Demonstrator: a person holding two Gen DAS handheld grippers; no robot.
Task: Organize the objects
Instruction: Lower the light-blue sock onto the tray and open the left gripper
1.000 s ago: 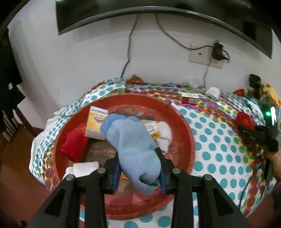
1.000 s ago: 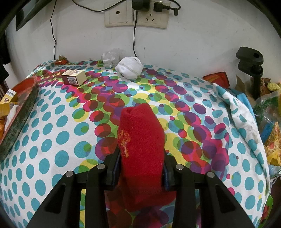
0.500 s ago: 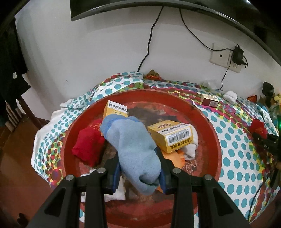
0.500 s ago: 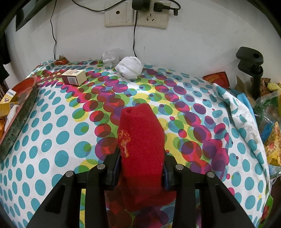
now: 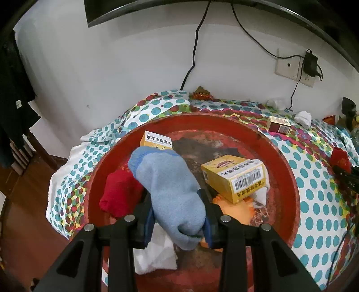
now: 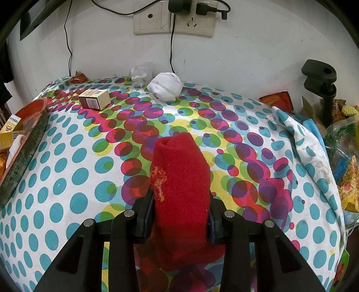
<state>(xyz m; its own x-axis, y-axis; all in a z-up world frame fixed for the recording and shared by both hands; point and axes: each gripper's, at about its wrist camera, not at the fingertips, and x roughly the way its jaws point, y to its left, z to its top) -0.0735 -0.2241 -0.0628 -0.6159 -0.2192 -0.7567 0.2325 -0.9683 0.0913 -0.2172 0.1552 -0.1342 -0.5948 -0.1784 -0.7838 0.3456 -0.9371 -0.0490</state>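
Observation:
My left gripper (image 5: 179,215) is shut on a light blue sock (image 5: 170,191), held above a round red tray (image 5: 289,179). Inside the tray lie a red sock (image 5: 119,195), two yellow boxes (image 5: 235,177) (image 5: 157,140), a white cloth (image 5: 157,253) and an orange item (image 5: 235,209). My right gripper (image 6: 180,213) is shut on a red sock (image 6: 179,179) over the dotted tablecloth (image 6: 67,179). That red sock (image 5: 340,158) and its gripper also show at the right edge of the left wrist view.
A small brown box (image 6: 94,98), a balled white sock (image 6: 166,86) and crumpled plastic (image 6: 141,70) lie near the wall. The tray's rim (image 6: 24,148) is at the left. A black clamp (image 6: 320,83) and snack bags (image 6: 345,161) crowd the right edge. Cables hang from the wall sockets (image 6: 172,20).
The left gripper has carried the blue sock leftward and closer over the tray, so the tray and its boxes look larger. The right gripper and its red sock have stayed still.

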